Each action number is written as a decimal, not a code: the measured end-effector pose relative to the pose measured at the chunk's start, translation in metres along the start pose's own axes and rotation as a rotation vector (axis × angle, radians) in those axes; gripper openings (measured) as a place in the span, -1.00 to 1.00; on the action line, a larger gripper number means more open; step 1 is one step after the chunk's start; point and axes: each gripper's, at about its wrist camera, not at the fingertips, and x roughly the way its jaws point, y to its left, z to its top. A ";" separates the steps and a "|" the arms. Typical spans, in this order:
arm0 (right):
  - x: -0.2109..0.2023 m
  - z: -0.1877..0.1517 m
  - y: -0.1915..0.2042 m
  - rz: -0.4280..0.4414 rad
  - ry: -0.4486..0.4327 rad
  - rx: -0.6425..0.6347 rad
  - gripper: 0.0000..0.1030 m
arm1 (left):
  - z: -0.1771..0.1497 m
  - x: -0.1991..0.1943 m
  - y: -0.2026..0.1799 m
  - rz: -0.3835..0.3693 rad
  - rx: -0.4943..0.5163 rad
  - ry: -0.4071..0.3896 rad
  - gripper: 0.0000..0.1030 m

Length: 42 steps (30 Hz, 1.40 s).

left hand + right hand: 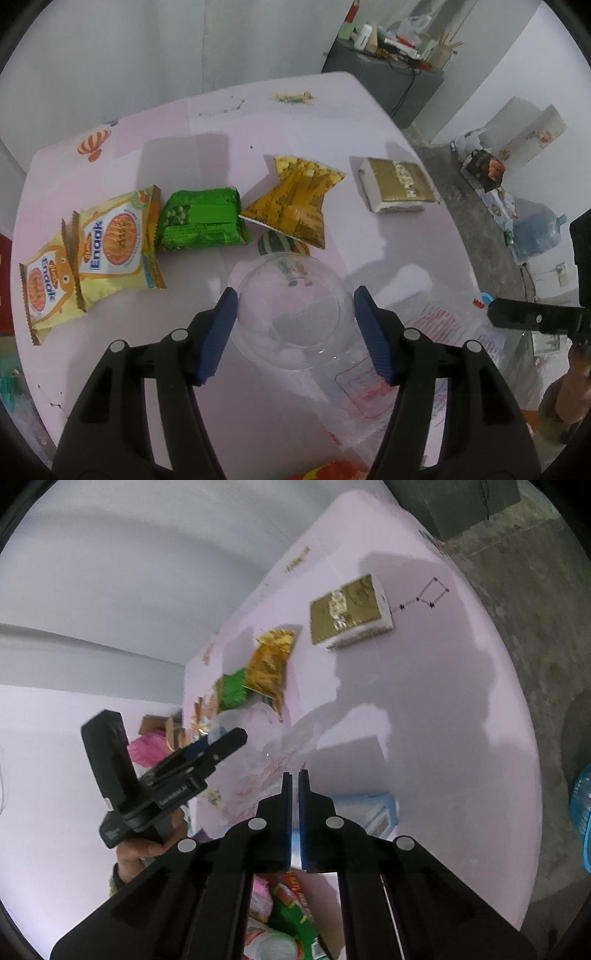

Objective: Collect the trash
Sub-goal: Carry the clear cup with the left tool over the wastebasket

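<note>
A clear plastic bag (291,306) with faint red print lies crumpled on the pink table (236,125). My left gripper (295,302) is open, its blue pads on either side of the bag's rounded top. Behind it lie two yellow Enaak packets (92,254), a green pea packet (199,219), an orange-yellow wrapper (295,199) and a gold box (397,184). My right gripper (294,775) is shut and empty, above the table near the bag's edge. The gold box (349,613) and wrappers (269,664) also show in the right wrist view.
A light blue carton (373,812) lies on the table by my right gripper. More packets (288,915) sit below the table's near edge. A dark cabinet (384,81) with clutter, bags and a water jug (535,232) stand on the floor at the right.
</note>
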 end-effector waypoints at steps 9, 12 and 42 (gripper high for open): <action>-0.043 -0.014 0.007 0.090 -0.094 -0.001 -0.94 | -0.007 -0.067 -0.006 -0.030 0.008 -0.127 0.17; -0.065 -0.027 0.005 0.131 -0.133 -0.003 -0.94 | -0.014 -0.090 -0.019 -0.043 0.027 -0.153 0.17; -0.268 -0.222 -0.316 0.084 -0.584 0.465 -0.94 | -0.129 0.034 -0.427 -0.336 0.484 0.119 0.18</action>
